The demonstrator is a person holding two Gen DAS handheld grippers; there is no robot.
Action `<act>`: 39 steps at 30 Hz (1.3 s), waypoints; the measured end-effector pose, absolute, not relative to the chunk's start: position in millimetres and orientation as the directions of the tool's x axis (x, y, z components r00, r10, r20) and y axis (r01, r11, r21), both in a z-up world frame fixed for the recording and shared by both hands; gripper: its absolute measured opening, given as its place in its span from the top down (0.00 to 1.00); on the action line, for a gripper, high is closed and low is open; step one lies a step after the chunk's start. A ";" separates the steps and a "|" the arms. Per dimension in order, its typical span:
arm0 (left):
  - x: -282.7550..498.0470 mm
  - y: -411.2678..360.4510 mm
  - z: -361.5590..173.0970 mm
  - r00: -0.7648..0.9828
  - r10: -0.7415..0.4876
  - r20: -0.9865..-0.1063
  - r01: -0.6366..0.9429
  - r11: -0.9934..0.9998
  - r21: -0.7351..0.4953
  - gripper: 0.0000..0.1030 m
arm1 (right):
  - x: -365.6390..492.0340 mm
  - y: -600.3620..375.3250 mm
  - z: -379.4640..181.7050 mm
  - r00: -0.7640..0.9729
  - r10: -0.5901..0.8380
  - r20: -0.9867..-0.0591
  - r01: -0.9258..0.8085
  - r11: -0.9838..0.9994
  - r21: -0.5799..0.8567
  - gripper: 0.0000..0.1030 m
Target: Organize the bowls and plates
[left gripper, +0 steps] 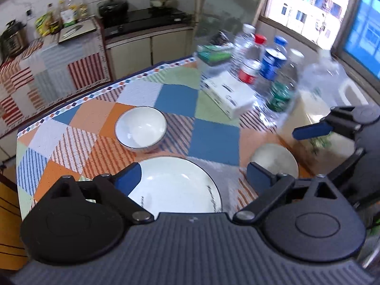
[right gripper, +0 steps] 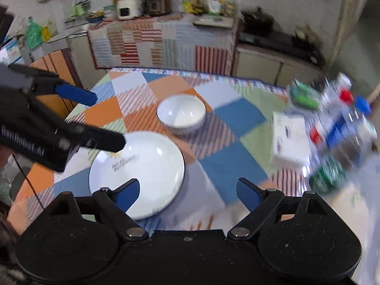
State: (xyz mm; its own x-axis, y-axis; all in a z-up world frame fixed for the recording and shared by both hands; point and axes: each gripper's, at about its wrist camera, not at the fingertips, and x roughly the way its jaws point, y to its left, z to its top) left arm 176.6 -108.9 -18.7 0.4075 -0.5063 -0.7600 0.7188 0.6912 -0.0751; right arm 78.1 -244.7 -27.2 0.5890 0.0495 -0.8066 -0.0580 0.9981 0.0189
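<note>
1. A kitchen: a tabletop (left gripper: 215, 140) under a patchwork cloth of blue, orange, green and striped squares, with a stove (left gripper: 144, 19) carrying two pots along the far wall and a window (left gripper: 315, 2) on the right of the left wrist view.
2. A white bowl (left gripper: 140, 127) with a dark rim stands upright near the middle of the cloth.
3. A white plate (left gripper: 175, 185) with dark lettering lies flat nearer the cameras, just beside the bowl but apart from it.
4. A second white dish (left gripper: 275, 159) sits to the right of the plate in the left wrist view, blurred, so whether it is a bowl or a plate cannot be told.
5. A cluster of plastic bottles (left gripper: 266, 57) and a white tissue box (left gripper: 229, 92) crowd the far right corner.
6. The left tongs (left gripper: 193, 178) are spread wide above the plate, with nothing between the blue pads.
7. The right tongs (right gripper: 188, 191) are likewise spread wide and empty, hanging over the plate's right edge.
8. In the right wrist view the left tongs reach in from the left, above the plate's left edge.
</note>
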 end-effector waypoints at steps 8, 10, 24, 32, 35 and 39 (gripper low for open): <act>154.8 -126.1 -41.5 0.372 -0.479 -0.795 0.726 0.684 -0.073 0.04 | 36.9 -256.0 -44.3 0.541 0.035 -0.840 0.008 0.999 0.047 0.06; 152.7 -129.4 -48.3 0.377 -0.469 -0.799 0.716 0.695 -0.070 0.04 | 30.7 -264.1 -56.0 0.540 0.038 -0.841 0.054 0.995 0.079 0.06; 151.1 -170.7 -97.7 0.203 -0.514 -0.833 0.713 0.661 -0.234 0.08 | 19.5 -283.1 -133.3 0.498 -0.163 -0.852 0.037 0.985 -0.166 0.06; 151.1 -196.2 -121.1 0.139 -0.509 -0.849 0.683 0.670 -0.290 0.10 | 33.8 -293.6 -159.3 0.472 -0.152 -0.868 0.055 0.988 -0.143 0.06; 153.2 -201.1 -129.4 0.140 -0.498 -0.856 0.678 0.678 -0.284 0.13 | 35.3 -299.5 -162.6 0.475 -0.128 -0.871 0.072 0.992 -0.106 0.06; 162.1 -204.8 -142.6 0.166 -0.505 -0.847 0.635 0.712 -0.300 0.37 | 36.3 -309.1 -168.6 0.497 -0.100 -0.862 0.107 0.993 -0.054 0.07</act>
